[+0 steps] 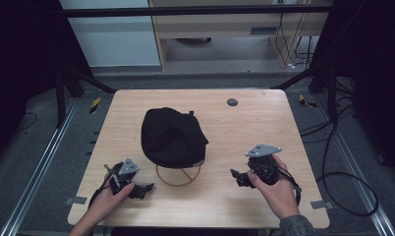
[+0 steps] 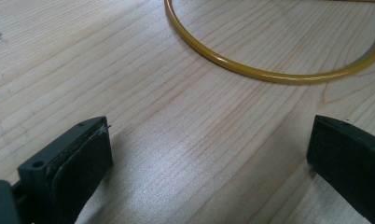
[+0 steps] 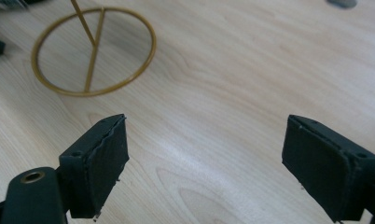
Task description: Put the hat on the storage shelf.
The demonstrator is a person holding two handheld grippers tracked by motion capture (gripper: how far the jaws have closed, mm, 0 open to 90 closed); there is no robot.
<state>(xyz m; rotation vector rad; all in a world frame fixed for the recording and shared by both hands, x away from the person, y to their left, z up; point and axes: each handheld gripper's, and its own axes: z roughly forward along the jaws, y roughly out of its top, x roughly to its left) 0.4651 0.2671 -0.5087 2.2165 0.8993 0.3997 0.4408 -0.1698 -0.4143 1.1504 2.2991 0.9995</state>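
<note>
A black cap (image 1: 172,137) sits on a gold wire stand whose ring base (image 1: 178,178) rests on the wooden table (image 1: 244,132). My left gripper (image 1: 145,189) lies low at the table's front left, just left of the ring base (image 2: 269,74), open with bare wood between its jaws. My right gripper (image 1: 236,176) is at the front right, pointing left toward the stand's ring base (image 3: 94,51), also open and empty. The cap hides the stand's upper part in the high view.
A small dark round disc (image 1: 232,102) is set in the table near its far edge. Metal rails (image 1: 43,157) run along both sides of the table, and cables (image 1: 343,187) lie on the floor to the right.
</note>
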